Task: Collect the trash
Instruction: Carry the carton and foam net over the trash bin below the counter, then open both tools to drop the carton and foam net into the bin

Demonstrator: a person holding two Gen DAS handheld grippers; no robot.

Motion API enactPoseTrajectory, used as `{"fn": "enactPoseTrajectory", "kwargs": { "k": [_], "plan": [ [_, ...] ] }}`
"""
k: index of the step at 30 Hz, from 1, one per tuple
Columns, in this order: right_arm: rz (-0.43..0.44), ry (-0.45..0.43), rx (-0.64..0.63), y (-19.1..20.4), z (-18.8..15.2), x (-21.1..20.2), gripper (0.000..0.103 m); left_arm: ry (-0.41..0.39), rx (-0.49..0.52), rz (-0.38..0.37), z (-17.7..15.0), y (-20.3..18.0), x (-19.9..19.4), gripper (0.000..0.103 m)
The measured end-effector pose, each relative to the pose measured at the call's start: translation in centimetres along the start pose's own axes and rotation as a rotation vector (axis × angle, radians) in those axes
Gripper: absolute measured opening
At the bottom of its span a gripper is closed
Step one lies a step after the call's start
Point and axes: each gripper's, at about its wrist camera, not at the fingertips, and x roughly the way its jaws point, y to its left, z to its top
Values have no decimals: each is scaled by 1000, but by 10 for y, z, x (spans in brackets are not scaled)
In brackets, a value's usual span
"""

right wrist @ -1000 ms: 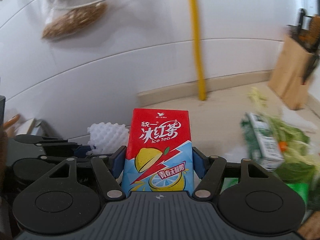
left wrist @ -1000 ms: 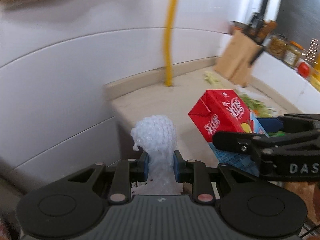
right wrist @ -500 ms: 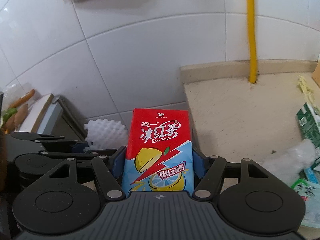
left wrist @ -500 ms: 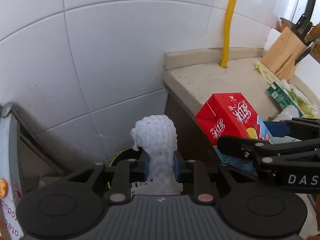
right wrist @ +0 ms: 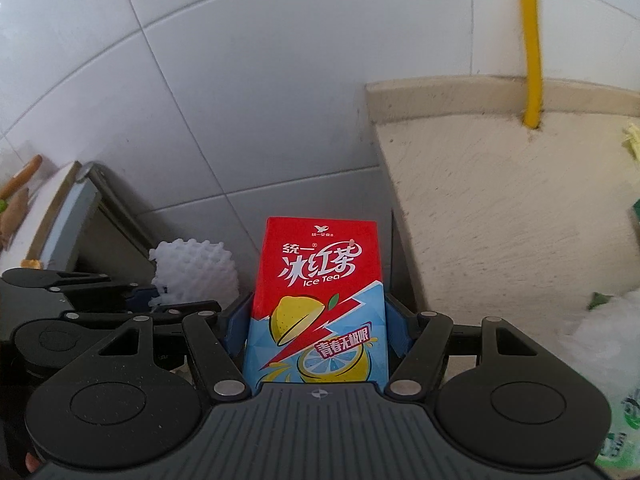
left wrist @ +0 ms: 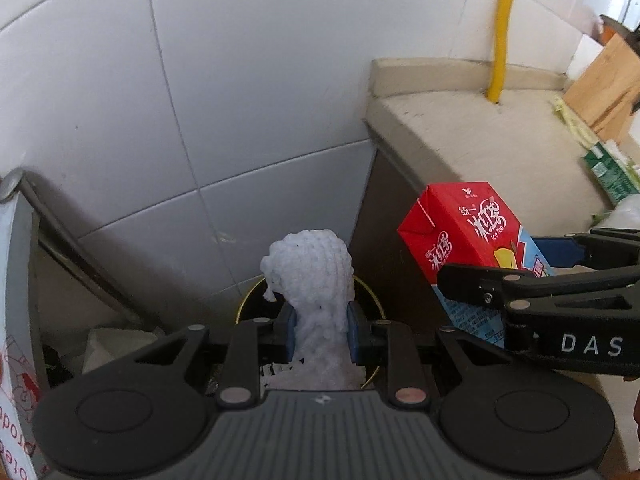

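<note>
Beside a beige stone counter [right wrist: 500,208] and a white tiled wall [left wrist: 240,80], with a yellow pipe [right wrist: 532,40] rising from the counter's back edge; the left gripper [left wrist: 320,330] is clamped narrowly on a white foam net [left wrist: 310,280] above what may be a dark, yellow-rimmed bin [left wrist: 370,294]; the right gripper [right wrist: 318,334], set wide, clamps an upright ice tea carton [right wrist: 320,292] just beside it.

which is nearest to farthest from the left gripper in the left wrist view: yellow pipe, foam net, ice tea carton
1. foam net, clamped in the left gripper.
2. ice tea carton, just right, in the right gripper.
3. yellow pipe, far upper right, at the wall.
</note>
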Motion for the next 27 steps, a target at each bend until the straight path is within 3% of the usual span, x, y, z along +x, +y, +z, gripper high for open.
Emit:
{"fn": "enactPoseTrajectory", "kwargs": {
  "k": [11, 19, 24, 27],
  "plan": [
    [9, 94, 41, -8, 6, 50, 73, 84, -61, 21, 2, 16, 36, 22],
    [-56, 75, -28, 10, 20, 65, 74, 147, -175, 12, 10, 35, 64, 23],
    [-66, 85, -35, 10, 27, 69, 74, 177, -262, -17, 14, 48, 74, 29],
    [-65, 80, -17, 7, 32, 70, 79, 179, -299, -28, 15, 53, 77, 33]
  ]
}}
